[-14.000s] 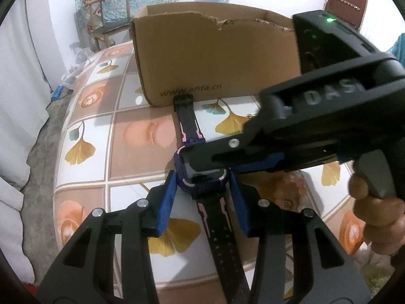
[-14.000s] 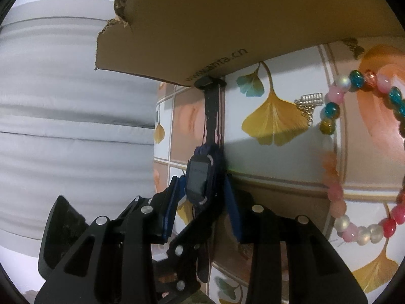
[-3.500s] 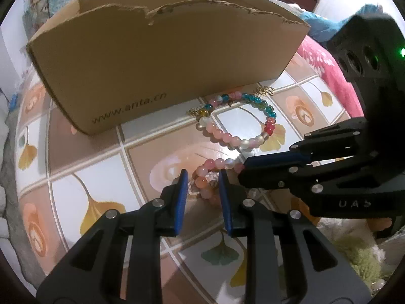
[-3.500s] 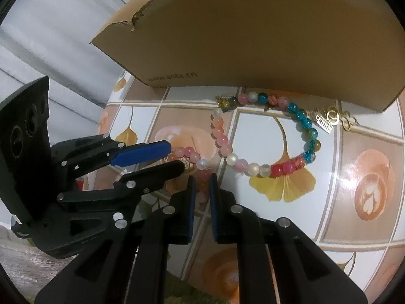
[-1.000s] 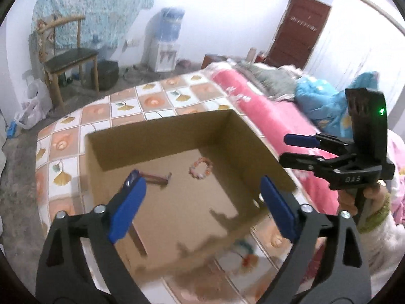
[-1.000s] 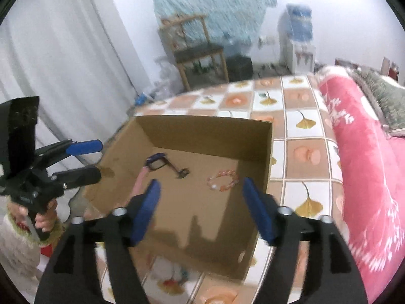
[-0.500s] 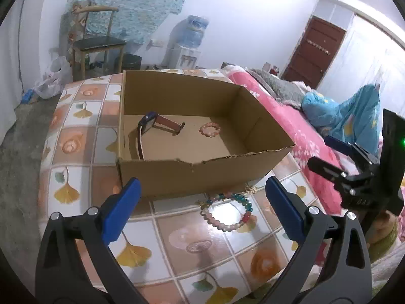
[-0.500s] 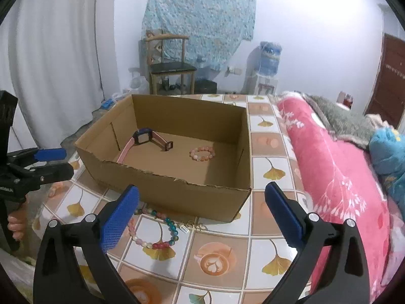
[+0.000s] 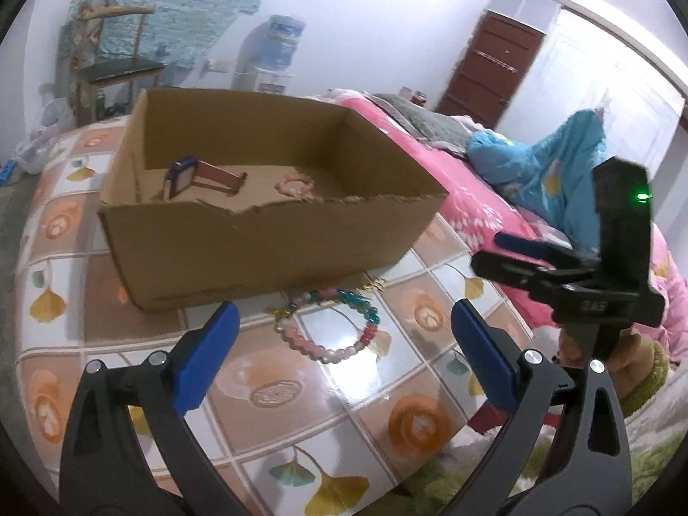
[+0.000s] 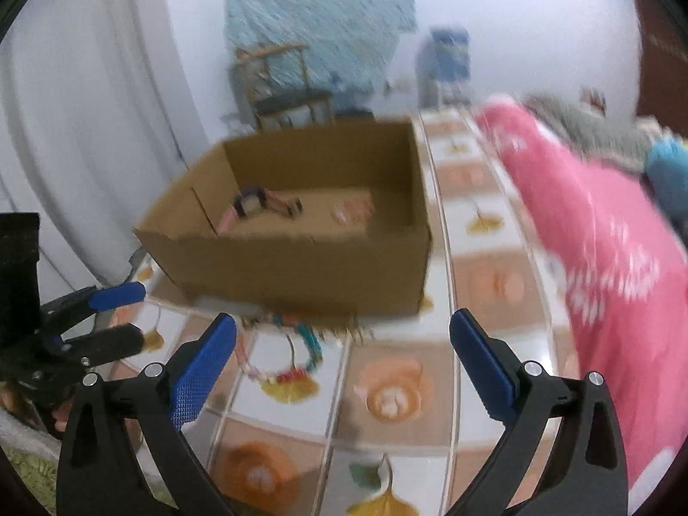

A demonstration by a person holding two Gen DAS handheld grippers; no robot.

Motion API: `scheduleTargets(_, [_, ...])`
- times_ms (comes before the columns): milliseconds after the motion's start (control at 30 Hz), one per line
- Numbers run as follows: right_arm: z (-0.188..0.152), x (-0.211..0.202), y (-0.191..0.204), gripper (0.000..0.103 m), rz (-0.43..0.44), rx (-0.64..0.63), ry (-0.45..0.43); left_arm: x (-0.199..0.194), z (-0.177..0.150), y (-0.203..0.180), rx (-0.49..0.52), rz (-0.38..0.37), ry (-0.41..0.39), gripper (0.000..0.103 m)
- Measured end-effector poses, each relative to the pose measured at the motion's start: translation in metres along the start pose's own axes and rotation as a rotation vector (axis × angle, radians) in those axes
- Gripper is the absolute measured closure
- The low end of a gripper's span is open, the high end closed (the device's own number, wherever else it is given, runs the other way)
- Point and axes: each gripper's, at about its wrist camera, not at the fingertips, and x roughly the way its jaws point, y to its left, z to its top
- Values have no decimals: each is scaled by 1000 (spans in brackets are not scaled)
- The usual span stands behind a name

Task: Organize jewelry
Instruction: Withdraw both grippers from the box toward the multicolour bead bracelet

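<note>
Cardboard box (image 9: pixel 266 232) on the tiled bench (image 9: pixel 378 400) already held a watch (image 9: pixel 189 172) and a small pink bracelet (image 9: pixel 295 183). A bead necklace (image 9: pixel 331 327) lay outside, just before the box, not yet stowed. Left gripper (image 9: pixel 344 357) and right gripper (image 10: pixel 344 357) held nothing, jaws wide apart. The right wrist view was blurred, so the necklace clasp could not be made out.
</note>
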Motion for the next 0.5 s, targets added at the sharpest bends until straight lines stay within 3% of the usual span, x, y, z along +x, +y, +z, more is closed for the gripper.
scheduleTargets(100, [-6,11,-14,6,74,119,66,8,-5,0,18,17,2,8])
scheduleTargets(233, [-13,29,-25,6,188,242,136,24,-6,-1,64,110,31,8])
scheduleTargets(300, [-14,35,-24,7,214,254,151,32,-7,1,81,151,52,8])
scheduleTargets(500, [-17,52,-12,22,257,247,181,54,-11,6,133,303,119,8])
